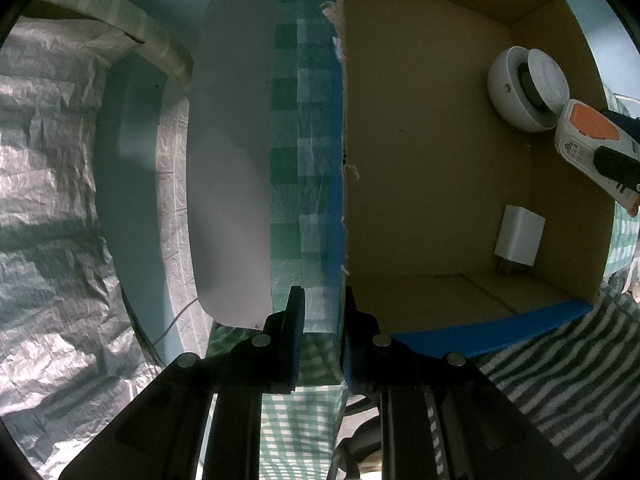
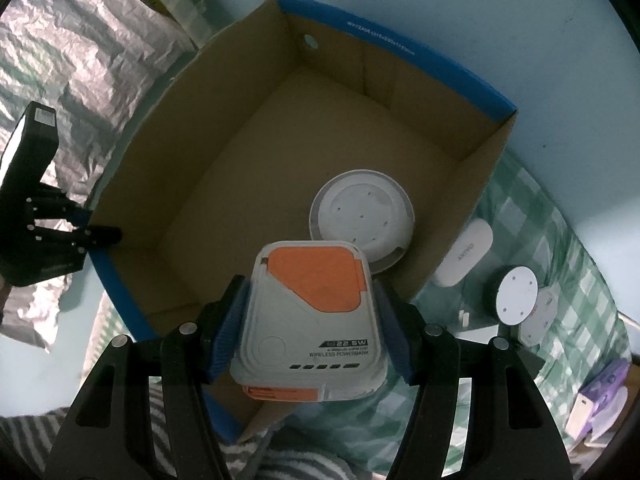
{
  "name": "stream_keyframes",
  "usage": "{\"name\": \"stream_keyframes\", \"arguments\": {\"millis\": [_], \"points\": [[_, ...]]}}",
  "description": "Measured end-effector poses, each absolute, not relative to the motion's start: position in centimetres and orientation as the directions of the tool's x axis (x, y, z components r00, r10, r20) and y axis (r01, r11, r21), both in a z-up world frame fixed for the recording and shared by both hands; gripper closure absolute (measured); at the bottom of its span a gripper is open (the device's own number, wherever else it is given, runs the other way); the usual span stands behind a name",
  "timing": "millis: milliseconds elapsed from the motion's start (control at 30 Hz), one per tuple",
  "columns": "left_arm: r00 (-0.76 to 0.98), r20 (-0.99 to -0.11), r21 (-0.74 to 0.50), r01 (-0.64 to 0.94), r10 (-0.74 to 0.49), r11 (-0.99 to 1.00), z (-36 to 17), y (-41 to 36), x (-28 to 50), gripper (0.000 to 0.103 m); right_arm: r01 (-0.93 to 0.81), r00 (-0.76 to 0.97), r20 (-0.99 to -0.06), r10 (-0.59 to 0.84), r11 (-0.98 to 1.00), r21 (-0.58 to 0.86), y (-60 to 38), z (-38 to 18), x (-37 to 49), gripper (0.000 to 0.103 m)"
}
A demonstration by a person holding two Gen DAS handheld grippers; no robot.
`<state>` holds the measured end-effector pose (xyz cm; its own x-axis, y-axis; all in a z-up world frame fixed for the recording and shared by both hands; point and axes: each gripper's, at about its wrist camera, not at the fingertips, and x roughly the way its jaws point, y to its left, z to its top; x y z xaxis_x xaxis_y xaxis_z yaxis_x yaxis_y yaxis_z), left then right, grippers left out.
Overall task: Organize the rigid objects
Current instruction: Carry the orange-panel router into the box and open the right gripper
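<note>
An open cardboard box [image 2: 260, 168] with blue outer walls stands on a green checked cloth. My right gripper [image 2: 310, 286] is shut on a grey and orange power bank [image 2: 312, 336] and holds it over the box's near wall. In the left wrist view the power bank [image 1: 592, 136] shows at the box's right rim. My left gripper [image 1: 324, 320] is shut on the box's side wall [image 1: 340, 200] and appears at the left of the right wrist view [image 2: 100, 236]. Inside the box lie a round white device [image 2: 362, 220] and a white charger plug [image 1: 518, 240].
Outside the box to the right lie a white oblong item [image 2: 464, 256], a black and white disc [image 2: 516, 292] and a purple item [image 2: 604, 388]. A striped towel [image 2: 280, 464] lies in front. Crinkled silver sheeting [image 1: 48, 200] and a white board [image 1: 232, 160] lie left.
</note>
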<state>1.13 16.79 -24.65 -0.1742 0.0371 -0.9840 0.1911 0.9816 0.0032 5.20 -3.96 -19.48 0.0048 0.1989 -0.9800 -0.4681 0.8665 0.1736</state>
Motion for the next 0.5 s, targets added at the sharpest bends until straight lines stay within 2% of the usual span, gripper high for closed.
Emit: {"name": "stream_keyframes", "arguments": {"millis": [500], "points": [[-0.173, -0.984, 0.007, 0.186, 0.04, 0.982, -24.6, 17.1, 1.2, 0.086, -0.448, 0.078, -0.969, 0.234, 0.877, 0.176, -5.0, -17.1, 5.3, 0.039]]}}
